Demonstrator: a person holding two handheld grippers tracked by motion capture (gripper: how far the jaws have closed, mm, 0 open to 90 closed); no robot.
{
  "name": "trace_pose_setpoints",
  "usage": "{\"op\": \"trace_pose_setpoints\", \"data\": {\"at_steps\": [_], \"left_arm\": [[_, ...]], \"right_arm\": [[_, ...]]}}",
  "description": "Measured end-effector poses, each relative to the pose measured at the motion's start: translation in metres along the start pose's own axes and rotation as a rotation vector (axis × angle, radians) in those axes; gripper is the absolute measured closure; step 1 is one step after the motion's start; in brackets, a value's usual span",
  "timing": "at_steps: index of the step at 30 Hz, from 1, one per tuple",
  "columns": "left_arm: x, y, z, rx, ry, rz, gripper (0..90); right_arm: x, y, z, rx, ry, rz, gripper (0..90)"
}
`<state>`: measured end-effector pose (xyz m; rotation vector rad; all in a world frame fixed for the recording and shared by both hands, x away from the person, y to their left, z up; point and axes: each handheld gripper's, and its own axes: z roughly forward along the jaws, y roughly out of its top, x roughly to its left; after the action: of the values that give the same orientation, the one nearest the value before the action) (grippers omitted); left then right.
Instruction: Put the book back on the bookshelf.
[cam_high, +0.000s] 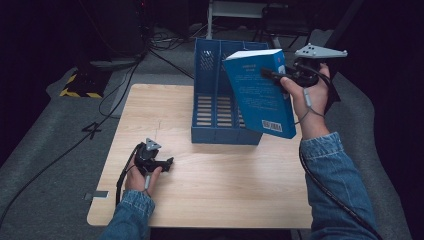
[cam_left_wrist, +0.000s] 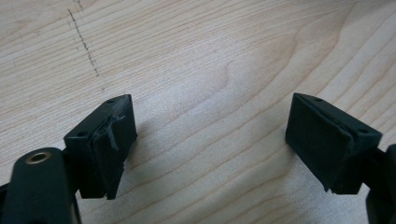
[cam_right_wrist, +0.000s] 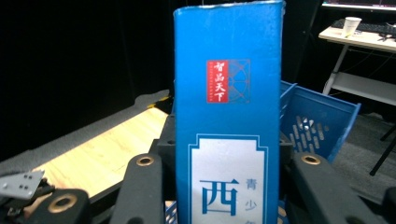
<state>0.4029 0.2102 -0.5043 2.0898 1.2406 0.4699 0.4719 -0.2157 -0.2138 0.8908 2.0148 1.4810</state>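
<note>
Book (cam_high: 260, 92) hung tilted, long axis near upright, clamped by right gripper (cam_high: 287, 75) just above/front of blue file rack (cam_high: 215, 130); left gripper (cam_high: 167, 162) wide, idle on counter (cam_high: 215, 185), farther off

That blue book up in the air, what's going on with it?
A person is holding the blue book up with the right gripper, its jaws shut on the spine. The book hangs tilted above the blue file rack standing at the back of the wooden table, so it may be headed into or out of a slot; I cannot tell which. The left gripper rests low over the table with its jaws open, holding nothing.
</note>
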Motion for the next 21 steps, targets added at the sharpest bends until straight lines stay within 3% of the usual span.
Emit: {"op": "trace_pose_setpoints", "data": {"at_steps": [4, 9, 13, 17, 21], "left_arm": [[0.000, 0.000, 0.001, -0.001, 0.002, -0.006, 15.6], [0.001, 0.001, 0.001, 0.000, 0.002, -0.006, 15.1], [0.001, 0.001, 0.002, -0.001, 0.001, -0.004, 14.9], [0.001, 0.002, 0.002, -0.001, 0.001, -0.004, 14.8], [0.001, 0.002, 0.002, -0.001, 0.001, -0.003, 14.8]], "right_arm": [[-0.016, 0.002, 0.000, -0.029, -0.024, 0.034, 61.5], [-0.034, 0.005, 0.007, -0.026, -0.059, 0.062, 61.5], [-0.043, 0.001, 0.013, -0.032, -0.048, 0.075, 61.5], [-0.060, -0.008, 0.019, -0.056, -0.058, 0.139, 61.5], [-0.070, -0.011, 0.021, -0.068, -0.070, 0.169, 61.5]]}}
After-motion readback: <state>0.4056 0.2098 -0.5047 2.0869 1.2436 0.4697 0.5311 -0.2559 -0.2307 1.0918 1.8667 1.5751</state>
